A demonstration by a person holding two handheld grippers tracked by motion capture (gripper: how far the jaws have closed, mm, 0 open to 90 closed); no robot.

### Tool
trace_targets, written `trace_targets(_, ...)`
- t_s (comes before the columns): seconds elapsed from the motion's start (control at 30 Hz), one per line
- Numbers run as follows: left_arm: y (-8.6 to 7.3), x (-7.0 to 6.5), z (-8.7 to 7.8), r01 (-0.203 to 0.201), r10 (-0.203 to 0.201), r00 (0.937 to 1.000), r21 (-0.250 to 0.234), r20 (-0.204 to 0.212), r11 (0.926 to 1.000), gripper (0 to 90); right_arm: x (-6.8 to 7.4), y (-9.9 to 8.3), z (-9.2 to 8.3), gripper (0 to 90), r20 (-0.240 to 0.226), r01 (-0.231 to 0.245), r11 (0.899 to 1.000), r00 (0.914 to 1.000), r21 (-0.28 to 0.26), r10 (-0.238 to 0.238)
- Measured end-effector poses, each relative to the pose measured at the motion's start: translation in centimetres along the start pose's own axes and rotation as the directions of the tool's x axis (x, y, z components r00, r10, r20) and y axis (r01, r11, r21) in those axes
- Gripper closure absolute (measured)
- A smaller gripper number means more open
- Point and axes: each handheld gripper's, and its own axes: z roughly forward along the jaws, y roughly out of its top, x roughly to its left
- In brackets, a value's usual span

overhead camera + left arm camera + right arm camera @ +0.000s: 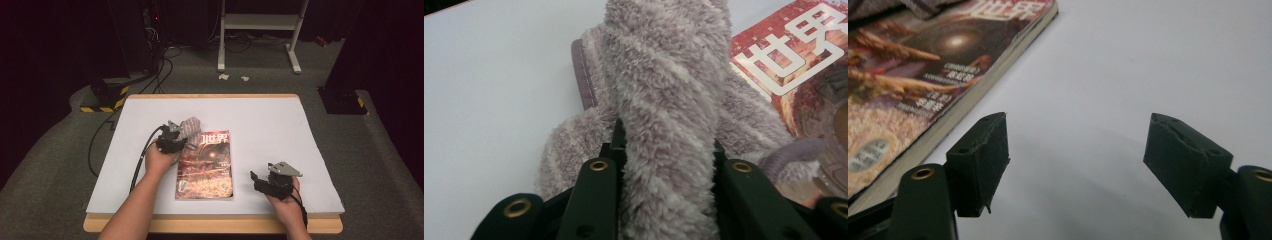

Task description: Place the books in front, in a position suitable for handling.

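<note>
A person seated at a white-topped table [280,125] works with a handheld gripper in each hand, forearms reaching in from the near edge. The left gripper [176,134] has its jaws clamped on a thick fold of a fluffy grey-lilac striped cloth [191,126]; in the left gripper view the plush fabric [664,100] bulges up between the two black jaws and hides their tips, with a stitched purple hem showing on its left side. The cloth sits at the upper left corner of a magazine [206,165], overlapping that corner and spilling partly onto the bare tabletop beside it. The magazine lies flat near the middle of the table, its red-and-orange cover facing up and bearing large white Chinese characters at the top; the left gripper view shows the same characters [796,47] just beyond the cloth. The right gripper [262,181] rests low near the table's front edge, to the right of the magazine and apart from it, a grey three-cornered plate on its top. In the right gripper view its jaws stand wide apart with nothing between them but white tabletop [1128,75], and the magazine's edge [923,90] runs along the left of the picture. Dark floor, cables and a white metal frame [260,30] lie beyond the table.
</note>
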Motion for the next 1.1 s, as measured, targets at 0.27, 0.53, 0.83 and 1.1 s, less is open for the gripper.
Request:
trace_targets(0.27, 1.3, -2.5, 1.0, -0.041, 0.041, 0.9988, 0.01, 0.028, 0.9991, 70.3, 0.0, -0.1, -0.5, 16.8, -0.028, 0.026, 0.999, 0.9992, -0.035, -0.027)
trace_targets(0.53, 3.3, -7.3, 2.9, -0.076, 0.077, 0.9916, -0.021, 0.104, 0.9969, 70.2, 0.0, -0.5, -0.6, 15.3, -0.059, 0.022, 0.998, 0.9979, -0.056, -0.025)
trace_targets(0.83, 3.3, -7.9, 3.0, -0.118, 0.12, 0.9878, -0.022, 0.099, 0.9927, 69.7, -0.1, -0.5, -0.9, 16.2, -0.076, 0.012, 0.998, 0.9969, -0.069, -0.018)
trace_targets(1.1, 0.9, -3.1, 0.9, -0.066, 0.066, 0.9977, 0.007, 0.013, 0.9978, 69.6, -0.5, -0.7, -0.9, 19.6, -0.086, -0.048, 0.995, 0.9955, -0.083, 0.041)
